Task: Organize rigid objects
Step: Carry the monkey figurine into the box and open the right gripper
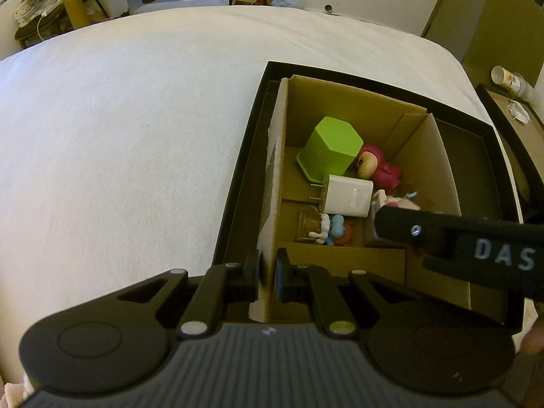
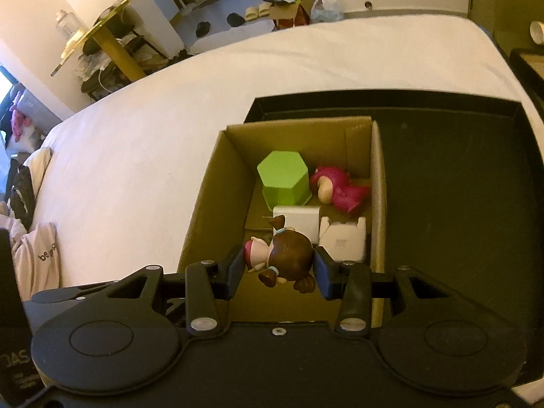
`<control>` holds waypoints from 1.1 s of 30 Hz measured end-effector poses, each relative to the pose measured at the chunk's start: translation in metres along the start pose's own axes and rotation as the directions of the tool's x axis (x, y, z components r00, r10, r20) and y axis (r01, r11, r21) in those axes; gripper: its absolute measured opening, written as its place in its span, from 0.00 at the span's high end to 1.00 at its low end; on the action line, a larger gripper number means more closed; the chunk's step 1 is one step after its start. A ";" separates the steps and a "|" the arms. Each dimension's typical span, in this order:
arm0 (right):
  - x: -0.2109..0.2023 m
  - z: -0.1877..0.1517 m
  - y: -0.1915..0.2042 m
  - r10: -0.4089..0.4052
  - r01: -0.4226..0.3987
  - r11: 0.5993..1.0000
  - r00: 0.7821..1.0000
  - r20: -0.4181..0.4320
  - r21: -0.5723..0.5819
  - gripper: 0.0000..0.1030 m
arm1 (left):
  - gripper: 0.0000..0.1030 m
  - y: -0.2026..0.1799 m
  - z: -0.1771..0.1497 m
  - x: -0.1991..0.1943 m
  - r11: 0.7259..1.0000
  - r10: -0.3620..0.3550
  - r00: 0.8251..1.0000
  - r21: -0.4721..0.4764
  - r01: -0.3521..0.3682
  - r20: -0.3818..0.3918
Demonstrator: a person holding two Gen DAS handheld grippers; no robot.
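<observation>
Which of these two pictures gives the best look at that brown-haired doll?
The right wrist view: the brown-haired doll sits close up between the right gripper's fingers. The left wrist view shows only a pink sliver behind that gripper.

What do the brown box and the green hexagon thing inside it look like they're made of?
The brown box looks like corrugated cardboard: matte tan walls, folded flaps and a torn, fluted edge. The green hexagonal container looks like molded plastic: uniform colour, smooth, slightly satin faces and crisp edges, though painted or coated material can't be ruled out.
</observation>
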State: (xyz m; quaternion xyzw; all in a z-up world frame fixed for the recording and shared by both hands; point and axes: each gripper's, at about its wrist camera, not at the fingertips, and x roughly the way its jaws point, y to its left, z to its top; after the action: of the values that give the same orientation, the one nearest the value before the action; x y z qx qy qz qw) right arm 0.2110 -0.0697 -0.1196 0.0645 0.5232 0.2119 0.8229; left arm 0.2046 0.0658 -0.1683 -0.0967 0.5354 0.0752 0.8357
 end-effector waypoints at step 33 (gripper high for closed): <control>0.023 0.010 -0.010 -0.020 0.029 0.995 0.996 -0.092 0.100 0.57 | 0.92 0.003 0.001 0.004 1.000 -0.016 1.000 -0.005 0.016 -0.005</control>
State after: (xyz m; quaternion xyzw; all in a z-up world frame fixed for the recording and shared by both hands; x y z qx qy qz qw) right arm 0.2308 -0.0679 -0.1376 0.0899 0.5709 0.1776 0.7965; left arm 0.2061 0.0694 -0.1715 -0.1033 0.5365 0.0694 0.8346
